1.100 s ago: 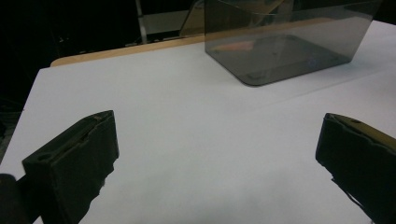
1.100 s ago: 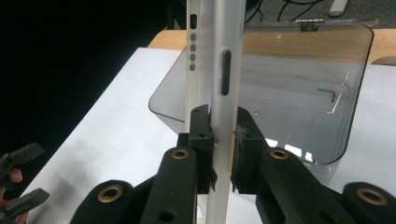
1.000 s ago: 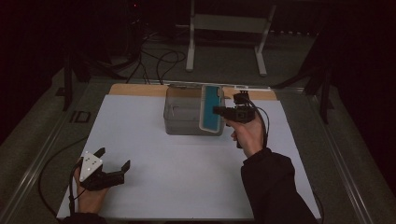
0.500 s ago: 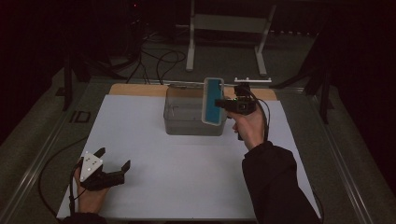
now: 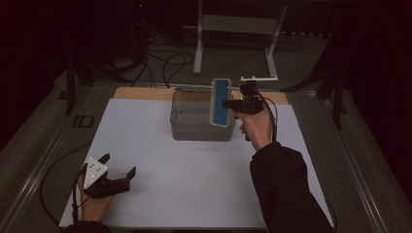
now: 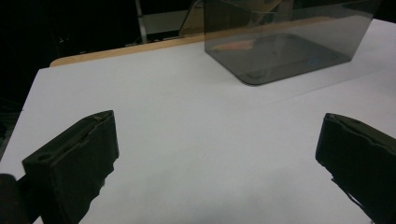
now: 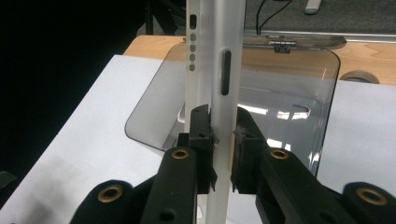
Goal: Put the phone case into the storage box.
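Lid (image 5: 221,102) of the smoky clear box (image 5: 194,121) is the thing in hand: a white-rimmed panel with a blue face, held upright on edge above the box's right end, at the far middle of the white surface (image 5: 194,194). The right gripper (image 5: 228,103) pinches it; in the right gripper view the two jaws press on either side of the lid's white rim (image 7: 223,93), gripping low on that edge, so most of the panel stands free above the pinch.

To carry this step well, I would keep the squeeze firm and the wrist steady, since a tall panel held by one edge will want to swing. Move it clear of the box walls before tilting it (the near wall sits just under the jaws), then lower it flat rather than dropping it on a corner.

The left gripper (image 5: 119,174) rests at the near left of the surface, well apart from the box, its jaws spread wide with nothing between them. It could brace the box if that starts to slide.
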A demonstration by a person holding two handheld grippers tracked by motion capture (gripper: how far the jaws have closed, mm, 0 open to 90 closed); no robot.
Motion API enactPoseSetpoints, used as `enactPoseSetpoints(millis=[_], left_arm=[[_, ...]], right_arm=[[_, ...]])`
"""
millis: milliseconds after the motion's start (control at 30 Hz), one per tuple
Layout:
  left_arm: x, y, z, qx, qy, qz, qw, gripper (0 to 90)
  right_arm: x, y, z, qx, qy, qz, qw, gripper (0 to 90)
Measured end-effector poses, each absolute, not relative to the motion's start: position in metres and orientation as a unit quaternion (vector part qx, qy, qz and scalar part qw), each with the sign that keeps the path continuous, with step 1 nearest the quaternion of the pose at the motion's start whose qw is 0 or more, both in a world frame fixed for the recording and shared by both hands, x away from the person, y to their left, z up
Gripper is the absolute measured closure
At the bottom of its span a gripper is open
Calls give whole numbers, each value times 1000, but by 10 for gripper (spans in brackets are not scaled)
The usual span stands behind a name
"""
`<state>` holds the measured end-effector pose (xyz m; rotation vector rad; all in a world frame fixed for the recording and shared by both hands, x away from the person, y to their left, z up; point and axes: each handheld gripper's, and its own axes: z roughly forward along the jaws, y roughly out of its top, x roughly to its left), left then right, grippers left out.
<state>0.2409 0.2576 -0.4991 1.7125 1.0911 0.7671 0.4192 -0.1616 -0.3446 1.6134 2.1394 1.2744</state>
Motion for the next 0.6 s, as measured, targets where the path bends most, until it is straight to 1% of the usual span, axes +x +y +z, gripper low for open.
enactPoseSetpoints(millis=[600], left_arm=[[241,257,-499,698,444,312,466,4]], right_arm=[[435,-161,-336,556,721,400,103,816]])
